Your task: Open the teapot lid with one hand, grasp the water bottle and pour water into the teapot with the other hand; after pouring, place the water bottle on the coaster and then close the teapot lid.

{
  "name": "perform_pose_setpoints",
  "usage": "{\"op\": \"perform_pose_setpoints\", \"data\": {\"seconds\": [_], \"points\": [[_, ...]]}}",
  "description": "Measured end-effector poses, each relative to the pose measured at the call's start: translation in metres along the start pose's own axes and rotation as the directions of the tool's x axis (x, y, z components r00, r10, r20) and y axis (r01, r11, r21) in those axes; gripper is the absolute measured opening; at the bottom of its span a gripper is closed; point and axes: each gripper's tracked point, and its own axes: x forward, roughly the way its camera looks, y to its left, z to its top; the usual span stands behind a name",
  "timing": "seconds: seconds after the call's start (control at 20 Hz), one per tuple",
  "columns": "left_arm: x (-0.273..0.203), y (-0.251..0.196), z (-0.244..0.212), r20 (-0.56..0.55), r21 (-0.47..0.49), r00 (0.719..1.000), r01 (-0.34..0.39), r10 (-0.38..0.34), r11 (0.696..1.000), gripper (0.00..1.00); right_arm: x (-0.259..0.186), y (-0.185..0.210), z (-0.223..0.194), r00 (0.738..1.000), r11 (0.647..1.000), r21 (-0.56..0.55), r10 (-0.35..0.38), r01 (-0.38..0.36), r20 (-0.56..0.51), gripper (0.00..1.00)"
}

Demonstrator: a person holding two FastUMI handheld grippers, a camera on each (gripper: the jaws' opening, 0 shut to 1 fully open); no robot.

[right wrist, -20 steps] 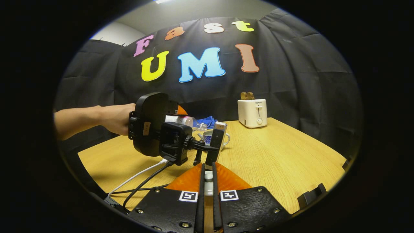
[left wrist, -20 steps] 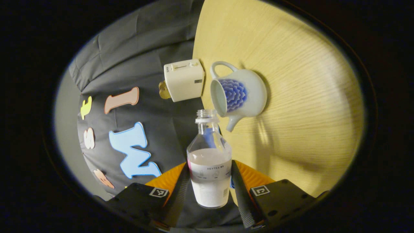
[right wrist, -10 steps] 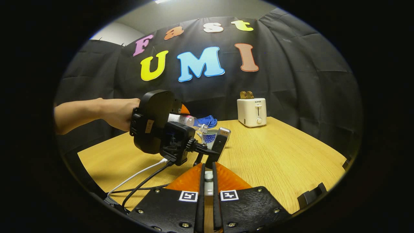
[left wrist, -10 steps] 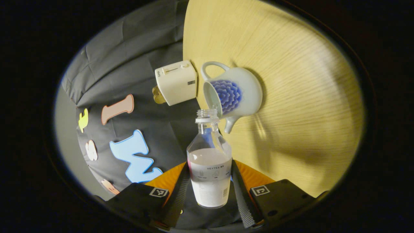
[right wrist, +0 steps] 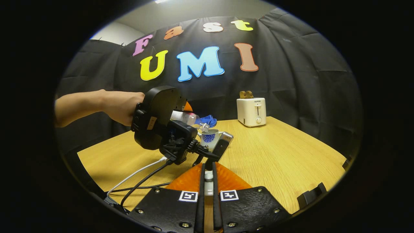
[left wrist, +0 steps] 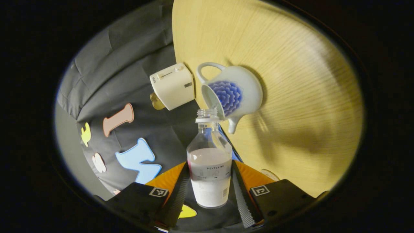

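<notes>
Left gripper view has the left gripper (left wrist: 210,187) clamped on the water bottle (left wrist: 210,171), a finger pressed to each side of its labelled lower body. The bottle is uncapped and holds a pale liquid in its lower half; its clear neck reaches forward so that the open mouth sits at the rim of the teapot (left wrist: 231,92). The teapot stands lidless on the wooden table (left wrist: 291,81), its opening turned towards the bottle mouth, handle on the far side, spout nearer the gripper. Just beside the teapot's handle side stands a cream toaster (left wrist: 173,85) with something brown sticking out of its slot. A pale rounded edge shows on the table near the finger at (left wrist: 270,174); it may be the coaster, but too little of it shows to be sure.

Right gripper view shows the right gripper (right wrist: 208,184) with its jaws drawn nearly together on a small pale piece, probably the knob of the teapot lid (right wrist: 208,181), though little of it shows between the fingers. It hangs above the near edge of the table. Ahead, a hand (right wrist: 121,108) holds the left gripper, tipped so that the bottle slants down towards the open top of the teapot. A blue cloth (right wrist: 208,120) lies behind the teapot, and the toaster stands well apart at the table's back edge.
</notes>
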Motion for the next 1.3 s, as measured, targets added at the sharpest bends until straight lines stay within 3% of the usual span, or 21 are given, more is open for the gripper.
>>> {"op": "perform_pose_setpoints", "data": {"seconds": [0.75,0.9,1.05,1.1,1.3], "points": [[-0.004,0.019,0.001,-0.009,0.095,0.999,-0.033,0.034,0.995,0.83,-0.001,0.000,0.001,1.000,1.000,-0.003,-0.001,0.001,0.001,0.11],[-0.005,0.019,0.002,0.001,0.077,0.999,-0.033,0.033,0.997,0.84,-0.001,0.000,0.003,1.000,1.000,-0.006,-0.002,0.002,0.006,0.11],[-0.005,0.020,0.003,0.012,0.060,0.999,-0.045,0.044,0.997,0.72,0.000,-0.001,0.003,1.000,1.000,-0.003,-0.003,0.003,0.002,0.11],[-0.004,0.016,0.001,0.008,0.055,0.999,-0.036,0.036,0.998,0.84,0.000,-0.002,0.002,1.000,1.000,-0.002,-0.004,0.004,0.002,0.11],[-0.002,0.012,0.005,0.037,-0.008,0.999,-0.032,0.033,0.999,0.84,0.000,-0.002,0.004,1.000,1.000,-0.002,-0.004,0.004,0.010,0.11]]}}
